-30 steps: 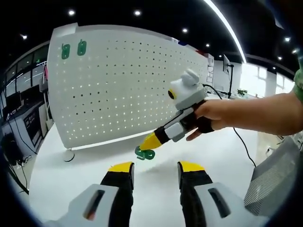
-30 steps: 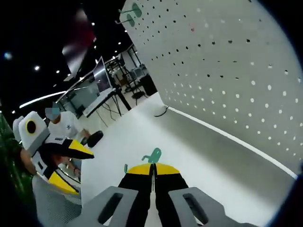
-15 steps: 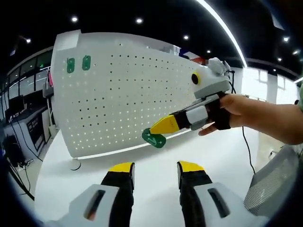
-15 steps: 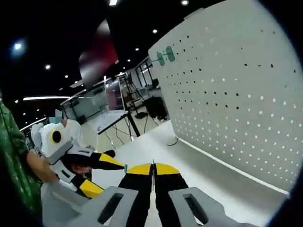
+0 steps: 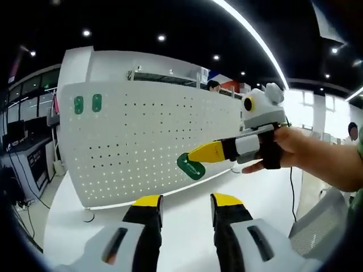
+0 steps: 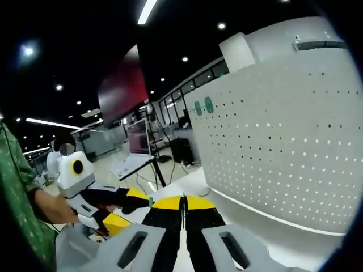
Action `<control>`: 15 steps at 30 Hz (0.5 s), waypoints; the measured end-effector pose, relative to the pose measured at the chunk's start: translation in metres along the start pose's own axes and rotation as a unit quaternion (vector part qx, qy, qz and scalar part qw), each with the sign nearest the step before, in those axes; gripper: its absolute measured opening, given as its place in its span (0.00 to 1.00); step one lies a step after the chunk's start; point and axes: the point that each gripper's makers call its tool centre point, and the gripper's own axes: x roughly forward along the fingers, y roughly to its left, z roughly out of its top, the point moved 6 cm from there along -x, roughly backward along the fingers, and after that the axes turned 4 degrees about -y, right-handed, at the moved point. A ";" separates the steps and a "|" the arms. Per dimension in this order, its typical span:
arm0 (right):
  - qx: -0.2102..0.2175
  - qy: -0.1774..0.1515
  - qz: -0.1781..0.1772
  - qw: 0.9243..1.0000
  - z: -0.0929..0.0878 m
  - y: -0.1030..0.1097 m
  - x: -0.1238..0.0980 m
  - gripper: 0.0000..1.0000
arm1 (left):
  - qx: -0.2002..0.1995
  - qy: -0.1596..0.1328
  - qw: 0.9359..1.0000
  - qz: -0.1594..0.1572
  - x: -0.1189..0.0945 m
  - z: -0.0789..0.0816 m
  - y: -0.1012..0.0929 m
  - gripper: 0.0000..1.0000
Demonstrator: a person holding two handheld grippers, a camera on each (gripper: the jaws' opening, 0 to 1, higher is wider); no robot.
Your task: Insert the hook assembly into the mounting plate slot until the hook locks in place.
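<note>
Ahead of the open left hand-held gripper, the right hand-held gripper enters from 3 o'clock, clamped on the green hook assembly before the white pegboard. Two green hooks sit at 10 o'clock above the table.

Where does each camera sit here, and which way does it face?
Left gripper view: rides the left tongs, open, facing the pegboard; the right tongs enter from the right, shut on a green hook, held by a hand.
Right gripper view: rides the right tongs, looking along the pegboard; the left tongs and a green sleeve show at left.
Shared: pegboard, its two mounted hooks.
</note>
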 end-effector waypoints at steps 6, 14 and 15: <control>-0.013 -0.026 -0.005 1.000 0.016 0.009 -0.009 0.00 | -0.017 -0.031 0.999 -0.015 -0.002 0.024 -0.005 0.34; -0.026 -0.061 -0.009 0.998 0.037 0.020 -0.013 0.00 | -0.046 -0.066 0.996 -0.031 -0.002 0.049 -0.005 0.32; -0.026 -0.068 -0.008 0.997 0.040 0.023 -0.013 0.00 | -0.049 -0.069 0.996 -0.032 -0.001 0.051 -0.004 0.31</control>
